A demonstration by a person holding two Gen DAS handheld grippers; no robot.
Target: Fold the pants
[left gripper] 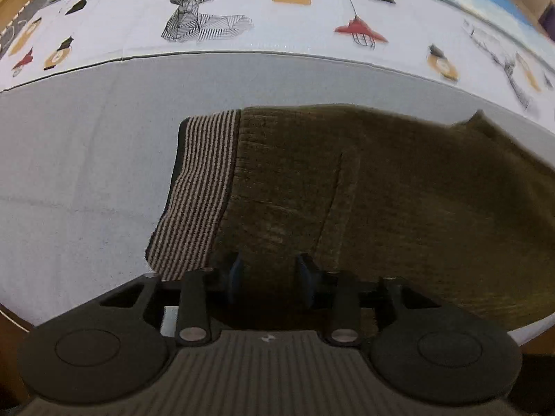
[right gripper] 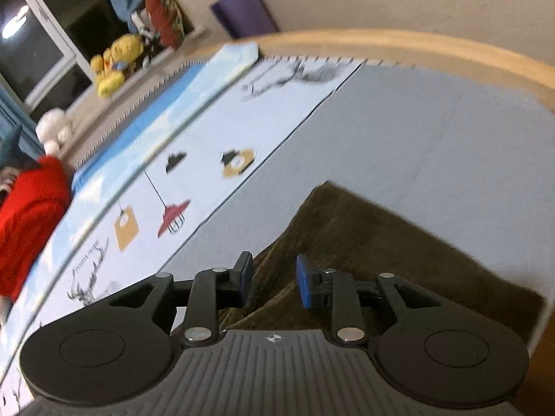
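Note:
Olive-brown knit pants [left gripper: 364, 201] lie folded on a grey sheet, with a black-and-tan striped waistband [left gripper: 197, 194] at their left end. My left gripper [left gripper: 270, 277] hovers over the near edge of the pants beside the waistband, its jaws apart with no cloth pinched between them. In the right wrist view the same pants [right gripper: 374, 249] lie under my right gripper [right gripper: 274, 280], which is open and empty over the cloth near its edge, with the pants' pointed corner ahead.
A white printed cloth with deer, lamps and orange shapes [left gripper: 215, 24] lies beyond the grey sheet [left gripper: 86, 173]. A wooden bed edge [right gripper: 416, 43] curves behind. A red garment [right gripper: 27, 222], yellow plush toys [right gripper: 114, 66] and a purple object [right gripper: 242, 14] are at the far side.

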